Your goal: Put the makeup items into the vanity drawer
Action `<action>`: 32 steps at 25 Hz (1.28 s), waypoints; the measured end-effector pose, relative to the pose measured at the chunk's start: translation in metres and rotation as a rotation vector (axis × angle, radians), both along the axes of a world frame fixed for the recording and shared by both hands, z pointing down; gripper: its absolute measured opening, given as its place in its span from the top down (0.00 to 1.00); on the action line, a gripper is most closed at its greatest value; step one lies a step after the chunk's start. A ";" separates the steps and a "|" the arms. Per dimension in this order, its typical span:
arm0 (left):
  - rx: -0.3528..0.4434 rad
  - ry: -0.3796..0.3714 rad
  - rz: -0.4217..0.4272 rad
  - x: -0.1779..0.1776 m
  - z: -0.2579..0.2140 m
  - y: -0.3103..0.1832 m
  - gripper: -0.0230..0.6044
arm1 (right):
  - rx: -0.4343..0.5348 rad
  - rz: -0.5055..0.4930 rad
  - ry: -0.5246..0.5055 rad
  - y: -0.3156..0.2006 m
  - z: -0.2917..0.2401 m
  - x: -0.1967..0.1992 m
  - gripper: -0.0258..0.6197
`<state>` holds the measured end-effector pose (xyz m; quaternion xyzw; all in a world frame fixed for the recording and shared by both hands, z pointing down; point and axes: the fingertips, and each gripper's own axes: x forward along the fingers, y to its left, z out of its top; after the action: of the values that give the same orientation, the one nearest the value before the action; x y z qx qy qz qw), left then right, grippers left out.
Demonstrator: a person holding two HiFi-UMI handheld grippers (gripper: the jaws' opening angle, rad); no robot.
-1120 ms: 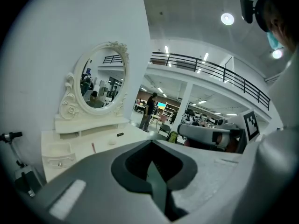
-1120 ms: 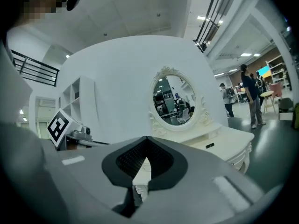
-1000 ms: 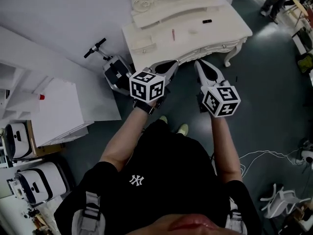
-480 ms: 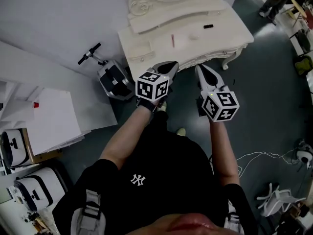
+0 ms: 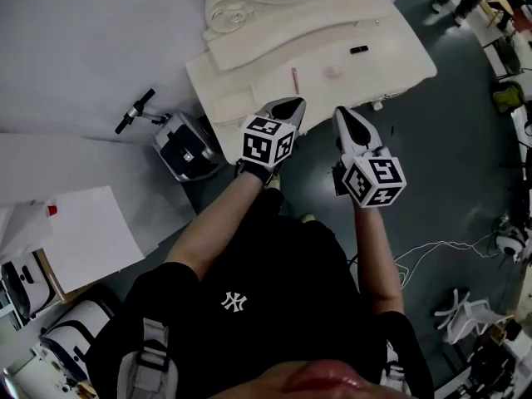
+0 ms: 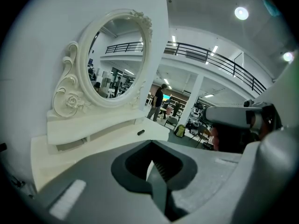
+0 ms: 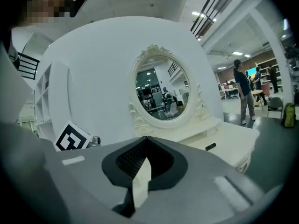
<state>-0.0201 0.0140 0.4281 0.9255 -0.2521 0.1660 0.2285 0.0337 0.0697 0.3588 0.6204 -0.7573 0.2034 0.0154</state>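
The white vanity (image 5: pixel 249 98) with its oval mirror (image 6: pixel 117 59) stands ahead of me. On its top lie a thin pink stick (image 5: pixel 293 79), a pale small item (image 5: pixel 334 73) and a short black tube (image 5: pixel 358 50), the tube also seen from the grippers (image 6: pixel 140 132) (image 7: pixel 210 146). My left gripper (image 5: pixel 289 105) (image 6: pixel 154 171) is shut and empty, held just before the vanity's front edge. My right gripper (image 5: pixel 343 113) (image 7: pixel 140 171) is beside it, also shut and empty. Both grippers hide part of the vanity front, and I cannot make out a drawer.
A folded scooter-like device (image 5: pixel 179 144) leans by the wall left of the vanity. White shelving and boards (image 5: pixel 83 239) stand at the left. Cables (image 5: pixel 432 256) trail over the dark floor on the right. People stand far back in the hall (image 7: pixel 244 90).
I have come closer to the vanity, which now sits nearer the grippers in the head view. Both grippers have stayed shut and side by side.
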 end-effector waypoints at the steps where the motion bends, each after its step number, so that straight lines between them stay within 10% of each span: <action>1: -0.002 0.002 0.010 0.001 0.004 -0.008 0.96 | -0.003 0.013 0.003 -0.009 0.004 -0.002 0.92; 13: -0.076 -0.049 0.006 0.013 0.052 -0.068 0.96 | -0.071 0.050 0.006 -0.076 0.035 0.013 0.92; 32: -0.182 -0.269 -0.243 0.025 0.170 -0.134 0.90 | -0.180 -0.208 -0.025 -0.179 0.110 0.047 0.92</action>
<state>0.0049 -0.1196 0.5979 0.8333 -0.3743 0.2814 0.2939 0.0808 -0.1096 0.4692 0.5323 -0.7962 0.2755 0.0826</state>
